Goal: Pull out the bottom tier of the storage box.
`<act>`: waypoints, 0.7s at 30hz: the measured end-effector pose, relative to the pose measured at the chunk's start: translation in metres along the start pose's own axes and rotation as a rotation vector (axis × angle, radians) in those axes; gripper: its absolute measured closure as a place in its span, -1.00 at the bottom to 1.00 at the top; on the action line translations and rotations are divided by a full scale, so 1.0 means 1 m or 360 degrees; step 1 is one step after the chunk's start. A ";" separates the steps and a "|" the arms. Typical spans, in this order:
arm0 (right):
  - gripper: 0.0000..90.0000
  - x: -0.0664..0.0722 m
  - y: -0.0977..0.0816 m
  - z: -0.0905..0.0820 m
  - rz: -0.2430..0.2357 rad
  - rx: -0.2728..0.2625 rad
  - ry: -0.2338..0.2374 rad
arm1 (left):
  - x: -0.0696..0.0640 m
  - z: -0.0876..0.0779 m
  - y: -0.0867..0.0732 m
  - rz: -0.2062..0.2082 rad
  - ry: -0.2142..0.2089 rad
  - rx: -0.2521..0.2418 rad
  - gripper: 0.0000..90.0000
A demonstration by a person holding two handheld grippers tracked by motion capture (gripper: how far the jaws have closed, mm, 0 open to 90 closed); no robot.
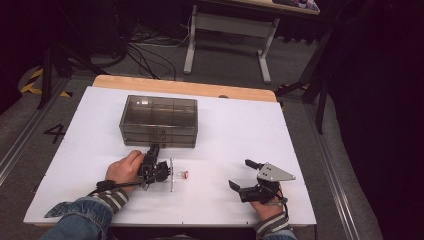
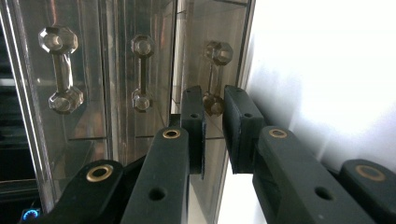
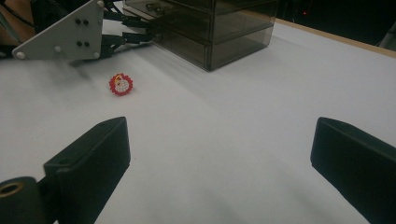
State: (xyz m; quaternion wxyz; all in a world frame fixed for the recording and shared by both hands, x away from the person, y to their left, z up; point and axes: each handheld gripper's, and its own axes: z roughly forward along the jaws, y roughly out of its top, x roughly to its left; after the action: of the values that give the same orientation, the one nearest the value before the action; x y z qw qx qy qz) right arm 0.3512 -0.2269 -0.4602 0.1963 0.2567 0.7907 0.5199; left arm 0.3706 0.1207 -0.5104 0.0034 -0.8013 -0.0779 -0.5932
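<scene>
- Premises: a lab or test workspace, not a home.
- Floor [image 1: 300, 65]: grey carpet; black-and-yellow hazard tape [image 1: 32, 80] far left of the left gripper [image 1: 154, 149].
- Loose black cables [image 1: 145, 52] lie on the floor beyond the white table [image 1: 240, 125].
- A metal-legged bench [image 1: 227, 30] stands farther back.
- A painted "4" [image 1: 54, 132] marks the floor at the table's left.

High view: overhead, faced forward across the table [image 1: 250, 130]. Left gripper view: tight against the drawer box [image 2: 116, 93] front. Right gripper view: low, shared that box [image 3: 219, 32] at upper centre.
</scene>
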 end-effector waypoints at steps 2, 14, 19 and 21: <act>-0.88 0.000 0.000 0.000 -0.0002 -0.0001 -0.0002 | 0.000 -0.002 -0.001 0.0005 -0.0016 -0.0005 0.76; -0.88 0.000 0.000 0.000 0.0001 0.0001 -0.0001 | -0.001 -0.011 -0.002 0.0029 -0.0036 -0.0018 0.76; -0.88 0.000 0.000 0.000 0.0001 0.0001 -0.0001 | -0.001 -0.014 -0.002 0.0042 -0.0035 -0.0028 0.76; -0.88 0.000 0.000 0.000 0.0002 0.0004 -0.0002 | -0.001 -0.014 -0.003 0.0041 -0.0041 -0.0030 0.76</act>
State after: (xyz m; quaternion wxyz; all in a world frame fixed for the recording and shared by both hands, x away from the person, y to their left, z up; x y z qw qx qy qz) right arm 0.3512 -0.2269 -0.4602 0.1960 0.2578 0.7911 0.5190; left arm 0.3563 0.1217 -0.5078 0.0026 -0.8097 -0.0620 -0.5835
